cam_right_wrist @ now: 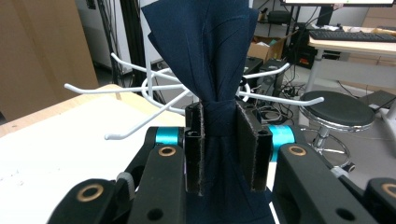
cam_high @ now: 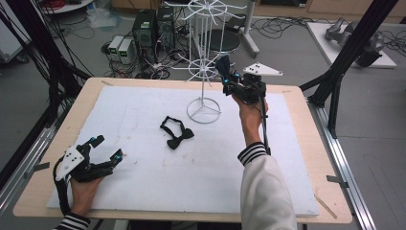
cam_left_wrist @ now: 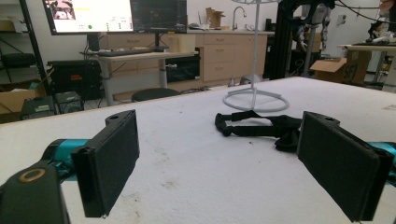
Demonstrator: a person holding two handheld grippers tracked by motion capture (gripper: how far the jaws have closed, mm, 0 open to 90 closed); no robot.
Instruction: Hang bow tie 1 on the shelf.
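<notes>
1. The right claw (cam_right_wrist: 219, 154) is clamped on the navy bow tie (cam_right_wrist: 205, 60) at its knot, held up beside the white rack (cam_high: 203, 72), likely for hanging.
2. The left claw (cam_high: 106, 148) rests open on the tabletop (cam_high: 143, 182), near the black bow tie (cam_high: 176, 132).

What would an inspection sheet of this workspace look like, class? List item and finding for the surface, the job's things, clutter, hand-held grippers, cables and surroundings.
Surface: white board on a wooden table, faintly smudged.
Job's things: navy bow tie clamped at its knot, raised beside the white wire rack; black bow tie lies flat on the board near the rack's ring base.
Clutter: nothing seen on the board.
Hand-held grippers: left hand-held gripper open, resting at the board's near left edge; right hand-held gripper shut on the navy bow tie.
Cables: right gripper's cable runs along the forearm; loose floor cables behind the table.
Surroundings: computer towers, a stool, desks and monitors.
</notes>
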